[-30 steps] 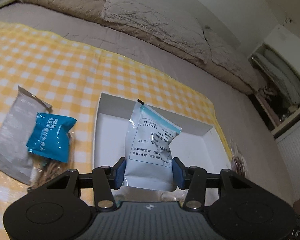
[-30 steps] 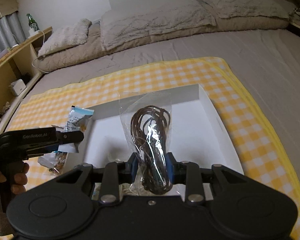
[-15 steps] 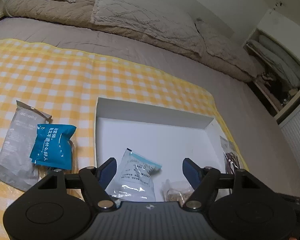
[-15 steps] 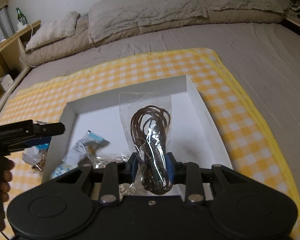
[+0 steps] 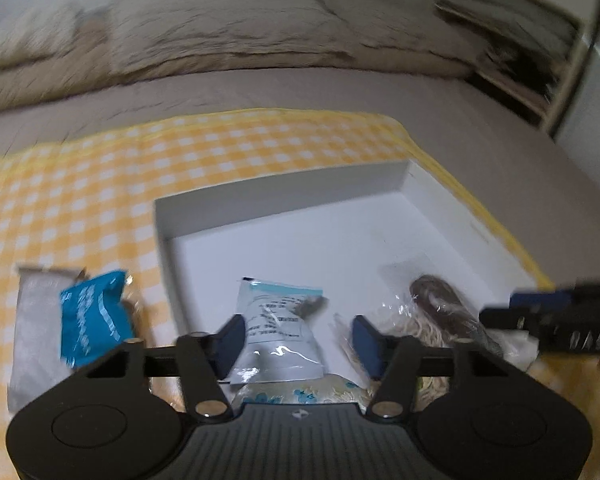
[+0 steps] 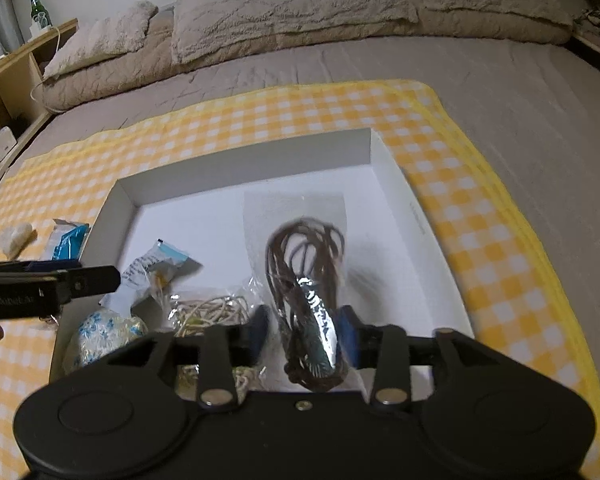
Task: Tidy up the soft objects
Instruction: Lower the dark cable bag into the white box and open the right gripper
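Observation:
A shallow white box [image 6: 252, 168] [image 5: 284, 196] lies on a yellow checked cloth on the bed. My right gripper [image 6: 303, 332] is open over the box; a clear bag of brown cord [image 6: 306, 280] lies between its jaws, which stand apart from it. The bag also shows in the left wrist view [image 5: 440, 300]. My left gripper [image 5: 298, 338] is open above a white and light-blue sachet [image 5: 278, 336] [image 6: 152, 268] lying in the box. A bag of pale cord [image 6: 210, 310] and a floral pouch [image 6: 106, 332] also lie in the box.
Left of the box on the cloth lie a teal packet [image 5: 92, 316] on a grey pouch [image 5: 36, 320]. A white lump [image 6: 16, 236] lies further left. Pillows [image 6: 284, 8] line the bed's far end. A wooden shelf [image 6: 4, 80] stands at the left.
My right gripper has opened and the brown cord bag has come down into the box. My left gripper stays open and has swung right; its view is blurred.

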